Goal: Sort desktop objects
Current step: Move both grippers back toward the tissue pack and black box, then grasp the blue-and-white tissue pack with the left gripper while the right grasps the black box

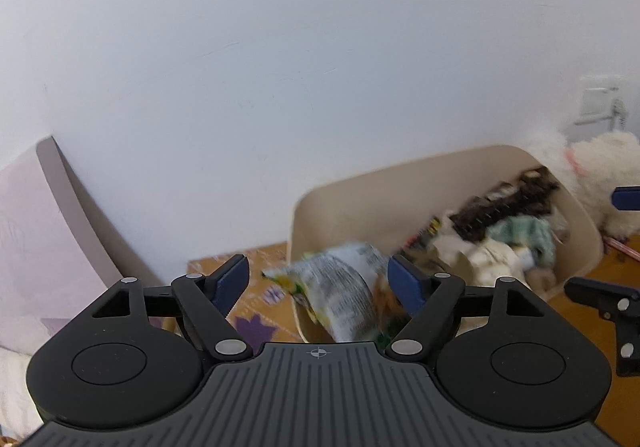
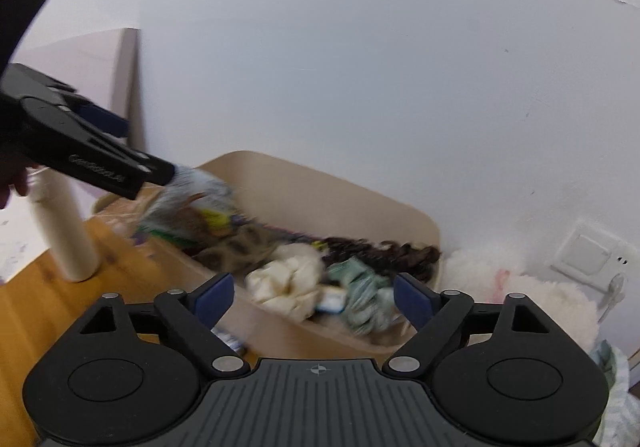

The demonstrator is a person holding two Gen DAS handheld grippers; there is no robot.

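A beige bin point(image 1: 400, 183) point(image 2: 320, 191) stands against the white wall, filled with soft things and wrappers. My left gripper point(image 1: 318, 281) is open over the bin's near left corner. A crinkled silver and green snack bag point(image 1: 340, 287) lies loose between its fingers, blurred, over the bin's rim. In the right wrist view the left gripper's black body comes in from the left, and the bag point(image 2: 192, 199) hangs at its tip above the bin. My right gripper point(image 2: 314, 303) is open and empty, just in front of the bin.
A white plush toy point(image 1: 600, 175) point(image 2: 520, 287) sits to the right of the bin, by a wall socket point(image 2: 592, 255). A cream cylinder point(image 2: 64, 231) stands on the wooden table point(image 2: 40, 295) at left. A pale board point(image 1: 72, 215) leans on the wall.
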